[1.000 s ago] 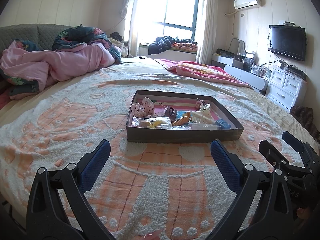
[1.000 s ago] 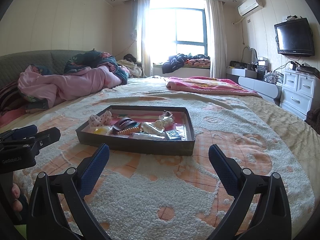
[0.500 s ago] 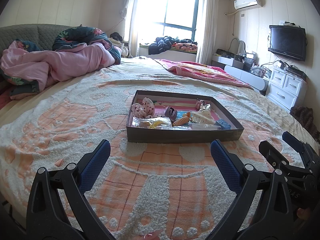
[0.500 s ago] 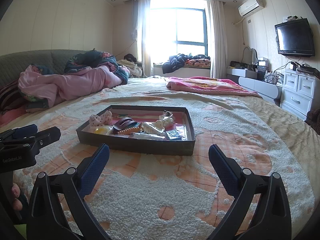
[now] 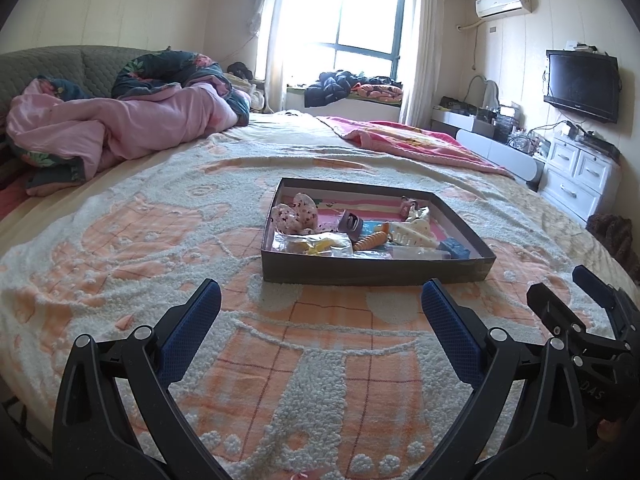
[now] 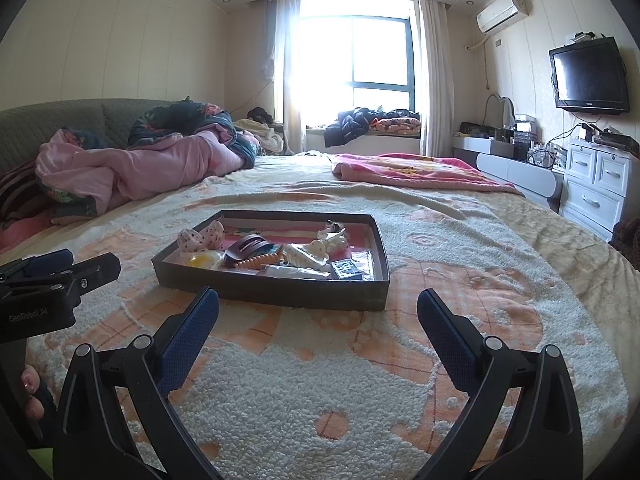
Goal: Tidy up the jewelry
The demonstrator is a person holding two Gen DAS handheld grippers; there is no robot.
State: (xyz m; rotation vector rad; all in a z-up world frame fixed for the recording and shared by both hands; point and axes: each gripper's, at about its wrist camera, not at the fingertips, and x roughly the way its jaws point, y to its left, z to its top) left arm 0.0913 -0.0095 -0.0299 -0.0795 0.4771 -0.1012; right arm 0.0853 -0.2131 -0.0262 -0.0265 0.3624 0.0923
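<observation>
Nothing has moved since the earlier frames: the left gripper (image 5: 320, 312) and right gripper (image 6: 318, 316) hang short of the tray (image 5: 376, 270), both spread wide and empty. The tray sits on the bedspread (image 5: 160, 248), holding a jumble: a white claw clip (image 5: 408, 234), an orange coil (image 5: 370, 242), a spotted bow (image 5: 294, 216). The scene fits either unsorted pieces or a finished gathering; no step is discernible.

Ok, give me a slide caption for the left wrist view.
Open left claw hovers over the bedspread, facing a shallow tray of hair accessories.
</observation>
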